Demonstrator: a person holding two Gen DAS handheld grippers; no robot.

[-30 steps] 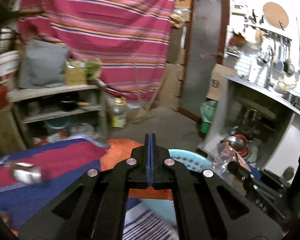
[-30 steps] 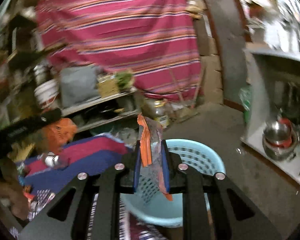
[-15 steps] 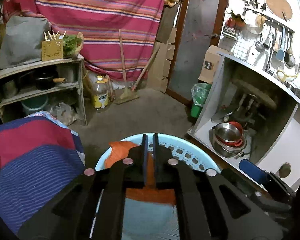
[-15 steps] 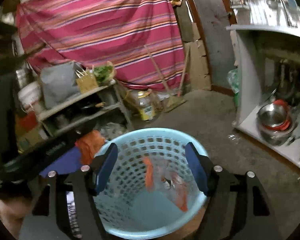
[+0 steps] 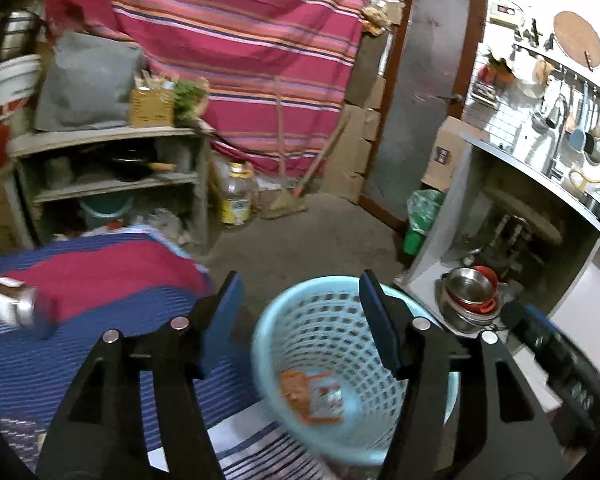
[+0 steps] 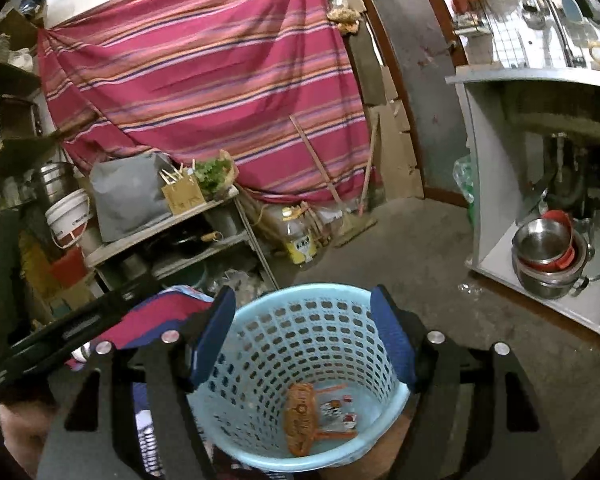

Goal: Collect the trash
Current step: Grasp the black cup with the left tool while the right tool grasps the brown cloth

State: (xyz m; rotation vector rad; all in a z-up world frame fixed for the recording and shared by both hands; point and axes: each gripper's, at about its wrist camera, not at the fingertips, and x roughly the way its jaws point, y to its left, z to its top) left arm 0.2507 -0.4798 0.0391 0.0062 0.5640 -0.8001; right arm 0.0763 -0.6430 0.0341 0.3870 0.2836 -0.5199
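A light blue perforated plastic basket (image 5: 324,320) (image 6: 300,320) stands on the floor beside the striped bed. Orange trash (image 5: 294,390) (image 6: 300,420) and a clear printed wrapper (image 5: 328,396) (image 6: 338,410) lie at its bottom. My left gripper (image 5: 302,320) is open and empty above the basket's left rim. My right gripper (image 6: 302,334) is open and empty right above the basket mouth. A crushed silver can (image 5: 14,308) lies on the blue and red bedcover (image 5: 100,280). The left gripper's body shows at the left of the right wrist view (image 6: 60,340).
A wooden shelf (image 5: 112,168) with pots stands at the back left. An oil bottle (image 5: 234,196), a broom (image 5: 288,196) and a green bin (image 5: 420,220) stand on the floor. A grey counter unit (image 6: 540,208) with steel bowls (image 6: 548,256) is on the right.
Both grippers opened over the basket. The orange trash and the clear wrapper dropped out of them and now lie at the basket's bottom. The left view swung back left.
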